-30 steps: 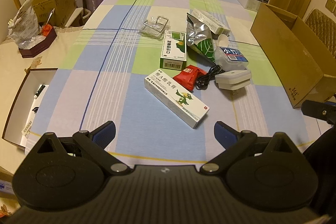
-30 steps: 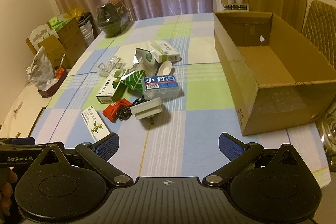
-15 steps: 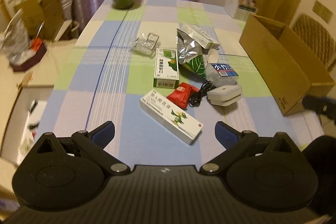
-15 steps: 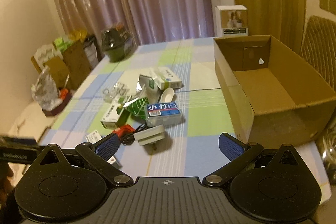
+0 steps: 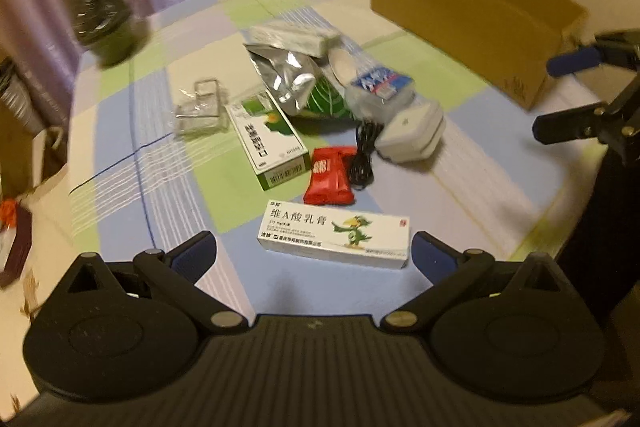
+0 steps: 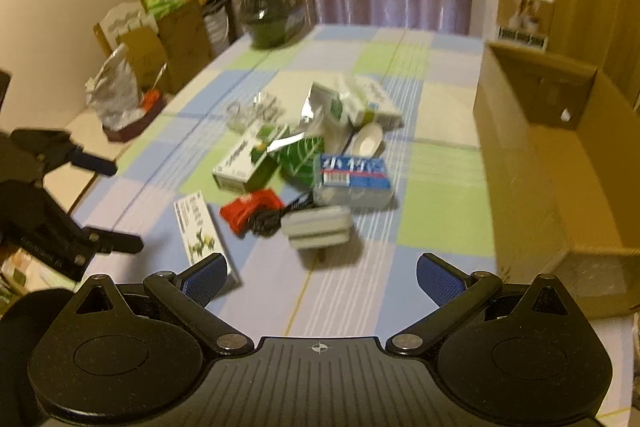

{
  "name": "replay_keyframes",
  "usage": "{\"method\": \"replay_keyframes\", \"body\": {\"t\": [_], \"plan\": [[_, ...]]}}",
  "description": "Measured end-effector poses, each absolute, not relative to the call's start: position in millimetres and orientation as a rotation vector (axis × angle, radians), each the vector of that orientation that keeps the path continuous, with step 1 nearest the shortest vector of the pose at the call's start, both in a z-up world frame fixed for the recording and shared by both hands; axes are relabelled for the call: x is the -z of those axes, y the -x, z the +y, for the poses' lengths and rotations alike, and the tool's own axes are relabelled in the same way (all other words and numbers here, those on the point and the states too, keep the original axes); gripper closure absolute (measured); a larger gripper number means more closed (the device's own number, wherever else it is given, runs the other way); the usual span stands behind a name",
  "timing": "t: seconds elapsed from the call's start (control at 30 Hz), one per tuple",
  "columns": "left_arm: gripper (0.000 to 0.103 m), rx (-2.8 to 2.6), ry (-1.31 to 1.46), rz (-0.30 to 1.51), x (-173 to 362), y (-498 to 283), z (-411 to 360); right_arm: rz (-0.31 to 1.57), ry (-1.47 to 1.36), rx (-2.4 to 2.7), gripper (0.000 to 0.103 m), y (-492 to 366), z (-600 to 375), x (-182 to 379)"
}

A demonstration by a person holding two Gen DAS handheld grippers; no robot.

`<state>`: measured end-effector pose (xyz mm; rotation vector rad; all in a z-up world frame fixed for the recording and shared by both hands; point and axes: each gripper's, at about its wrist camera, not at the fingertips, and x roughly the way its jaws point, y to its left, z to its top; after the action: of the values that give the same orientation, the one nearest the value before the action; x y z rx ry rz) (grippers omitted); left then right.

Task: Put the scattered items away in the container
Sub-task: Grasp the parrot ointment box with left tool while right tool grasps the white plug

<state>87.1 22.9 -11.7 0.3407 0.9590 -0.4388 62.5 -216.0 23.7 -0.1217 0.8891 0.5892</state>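
Observation:
A white ointment box point(image 5: 335, 234) lies on the checked tablecloth just ahead of my open left gripper point(image 5: 314, 253). Behind it are a red packet point(image 5: 330, 175), a black cable point(image 5: 363, 155), a white adapter point(image 5: 412, 137), a green-and-white box point(image 5: 266, 137), a foil pouch point(image 5: 288, 79) and a blue-labelled pack point(image 5: 380, 89). The open cardboard box point(image 6: 560, 147) stands at the right of the table. My right gripper point(image 6: 320, 277) is open and empty, short of the white adapter point(image 6: 316, 227) and the ointment box point(image 6: 198, 227). The left gripper point(image 6: 108, 203) shows at that view's left edge.
A dark wrapped pot point(image 6: 272, 13) stands at the table's far end. Clear plastic clips point(image 5: 200, 107) lie left of the pile. Bags and cartons point(image 6: 160, 39) crowd the floor on the left side. A white carton point(image 6: 522, 15) stands behind the cardboard box.
Both views have swung and blurred. My left gripper has moved closer to the ointment box, which now lies crosswise before it. My right gripper has come nearer the pile.

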Motion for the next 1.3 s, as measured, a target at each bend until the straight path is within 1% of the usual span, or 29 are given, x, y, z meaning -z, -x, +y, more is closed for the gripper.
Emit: {"method": "replay_keyframes", "body": {"t": [0.2,0.3,0.43,0.47,0.53,0.6,0.67,0.73,0.8,0.87,0.9,0.97,1.03,1.07,1.2,1.23,1.27,1.3], "plan": [[0.001,0.551,-0.478,0.965,38,-111,17,0.940,0.147,-0.588,0.000,-70,-213,-2],[0.003,0.630,-0.554,0.982,52,-124,10,0.959,0.141,-0.578,0.000,-75,-213,7],[0.004,0.763,-0.724,0.950,70,-131,-5,0.968,0.151,-0.573,0.000,-79,-212,14],[0.001,0.805,-0.768,0.943,74,-131,-9,0.966,0.157,-0.571,0.000,-79,-211,15],[0.004,0.892,-0.836,0.938,80,-131,-15,0.967,0.158,-0.565,0.000,-81,-211,17],[0.005,0.944,-0.914,0.949,88,-132,-20,0.975,0.148,-0.559,0.000,-83,-211,20],[0.013,0.987,-0.950,0.966,94,-134,-23,0.984,0.139,-0.549,0.000,-86,-211,23],[0.016,0.991,-0.926,1.011,98,-140,-24,0.989,0.134,-0.544,0.000,-87,-212,25],[0.022,0.978,-0.854,1.069,99,-146,-22,0.990,0.138,-0.550,0.000,-88,-210,26],[0.034,0.949,-0.786,1.115,99,-149,-16,0.980,0.150,-0.563,0.000,-89,-208,26],[0.038,0.924,-0.761,1.130,98,-148,-13,0.972,0.157,-0.569,0.000,-89,-206,26],[0.053,0.885,-0.705,1.162,97,-144,-6,0.954,0.171,-0.578,0.000,-91,-202,24],[0.059,0.868,-0.625,1.188,96,-140,2,0.939,0.176,-0.583,0.000,-96,-197,23],[0.061,0.859,-0.589,1.197,96,-137,6,0.933,0.175,-0.582,0.000,-100,-195,23],[0.061,0.811,-0.498,1.192,98,-132,15,0.910,0.195,-0.578,0.000,-117,-183,24],[0.056,0.800,-0.483,1.180,99,-131,15,0.906,0.207,-0.580,0.000,-120,-180,26],[0.047,0.791,-0.472,1.169,98,-130,11,0.902,0.224,-0.583,0.000,-123,-176,28],[0.046,0.785,-0.465,1.153,97,-129,10,0.901,0.242,-0.586,0.000,-126,-172,30]]}}
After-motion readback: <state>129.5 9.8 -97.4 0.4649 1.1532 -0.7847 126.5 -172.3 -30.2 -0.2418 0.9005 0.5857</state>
